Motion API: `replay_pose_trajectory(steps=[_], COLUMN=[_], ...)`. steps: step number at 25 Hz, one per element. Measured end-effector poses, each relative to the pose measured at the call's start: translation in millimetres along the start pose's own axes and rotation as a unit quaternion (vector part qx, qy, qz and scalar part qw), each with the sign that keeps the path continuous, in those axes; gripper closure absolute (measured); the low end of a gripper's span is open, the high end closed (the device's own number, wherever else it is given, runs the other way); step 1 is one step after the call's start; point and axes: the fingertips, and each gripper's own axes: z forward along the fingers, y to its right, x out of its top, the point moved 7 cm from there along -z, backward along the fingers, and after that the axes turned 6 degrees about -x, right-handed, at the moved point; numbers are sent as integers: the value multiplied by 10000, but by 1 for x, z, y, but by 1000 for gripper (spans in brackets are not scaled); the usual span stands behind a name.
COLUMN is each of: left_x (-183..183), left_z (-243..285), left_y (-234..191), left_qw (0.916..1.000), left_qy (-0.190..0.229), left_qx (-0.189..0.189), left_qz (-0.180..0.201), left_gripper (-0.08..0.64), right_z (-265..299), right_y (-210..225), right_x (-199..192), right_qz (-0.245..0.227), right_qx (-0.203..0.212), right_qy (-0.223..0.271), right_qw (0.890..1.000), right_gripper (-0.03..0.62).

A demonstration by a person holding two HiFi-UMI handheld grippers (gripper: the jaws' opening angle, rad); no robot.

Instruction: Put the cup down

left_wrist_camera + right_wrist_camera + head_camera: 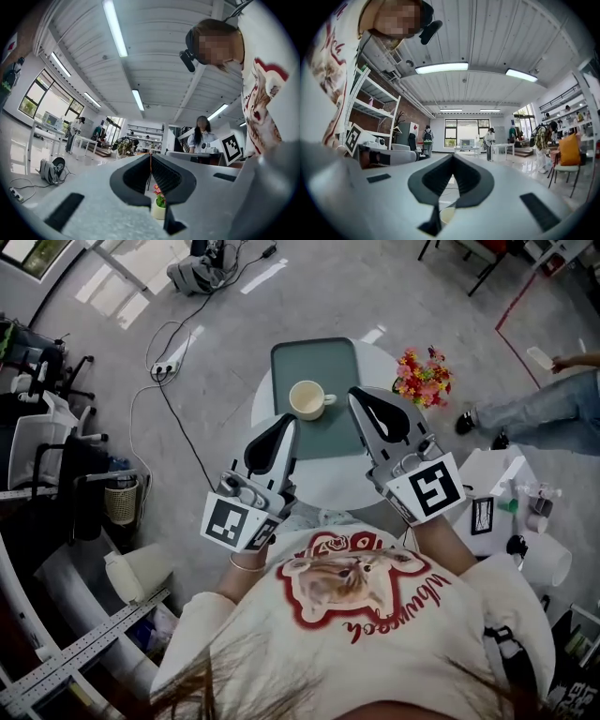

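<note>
Red script on the shirt (upside down) cannot be read.

Left gripper: held low before the torso, jaws pointed forward, away from the body. Jaws are seen closed tip to tip, with nothing gripped between them. Left marker cube is carried behind the jaws, with the wrist behind that.

Right gripper: held beside the left, apart from it, tips slightly further forward. Jaws likewise closed and empty. Right marker cube is carried behind the jaws.
</note>
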Motion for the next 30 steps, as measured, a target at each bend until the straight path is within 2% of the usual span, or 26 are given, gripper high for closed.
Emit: replay_pose_trajectory(steps=[5,10,14,25,30], left_x=[9,10,11,28,30], left_z=[-8,-48,-99,-235,-270], left_y=[12,40,60,155,192], left_qw=[9999,9999,9999,9981,9975], left_qy=[82,97,41,-117,-74], left_qx=[-100,-84,-131,-549,-674], left_qz=[88,96,34,234,208], left_gripper=[545,545,545,545,545], right_z=[-13,-42,-70,-176,-220], right_y=[-18,-51,-95,-234,-267], right_x=[14,18,24,19,28], right_qz=[-58,-81,-17,301,292], right_qx=[4,17,-67,-328,-559], right_qy=[142,166,174,213,339], right_qw=[9999,9998,9998,9988,9974], right_gripper=[565,565,565,564,563])
